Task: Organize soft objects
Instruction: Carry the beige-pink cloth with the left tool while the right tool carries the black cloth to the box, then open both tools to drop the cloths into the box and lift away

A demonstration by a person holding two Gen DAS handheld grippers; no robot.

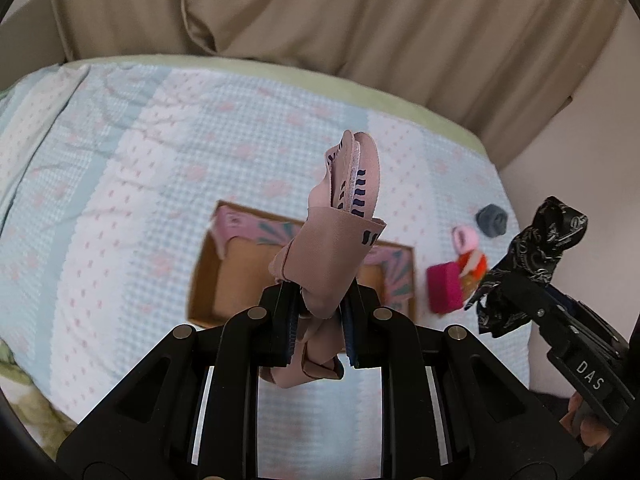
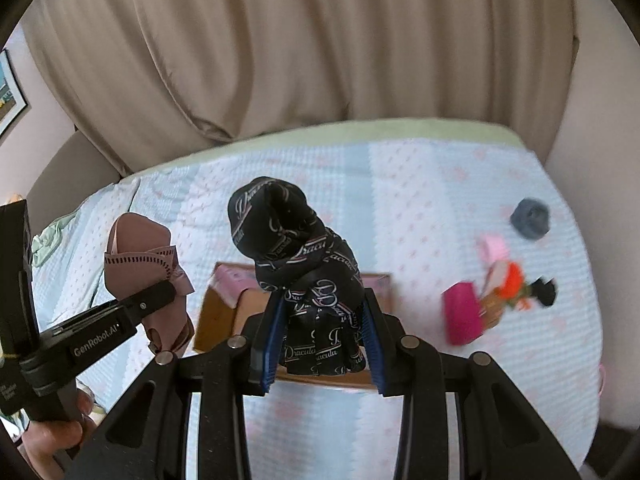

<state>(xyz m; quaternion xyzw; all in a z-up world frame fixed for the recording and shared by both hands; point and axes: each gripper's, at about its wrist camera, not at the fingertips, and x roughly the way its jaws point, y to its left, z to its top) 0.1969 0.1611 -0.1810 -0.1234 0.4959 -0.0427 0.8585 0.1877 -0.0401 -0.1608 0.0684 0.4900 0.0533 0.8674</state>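
Observation:
My left gripper (image 1: 320, 308) is shut on a folded dusty-pink cloth item (image 1: 340, 240) with dark dashes, held in the air above the bed. It also shows in the right wrist view (image 2: 140, 256), at the left. My right gripper (image 2: 320, 336) is shut on a black cloth (image 2: 304, 264) printed with white "Dracula" script, also held up; it shows at the right of the left wrist view (image 1: 532, 256). An open cardboard box (image 1: 232, 276) with pink flaps lies on the bed below both grippers, and its inside looks bare where visible (image 2: 224, 312).
On the bed (image 1: 120, 200) to the right of the box lie a magenta item (image 2: 464, 312), an orange-and-tan item (image 2: 508, 284), a pale pink roll (image 2: 494, 248), a grey roll (image 2: 530, 218) and a small black piece (image 2: 544, 290). Beige curtains (image 2: 320, 40) hang behind the bed.

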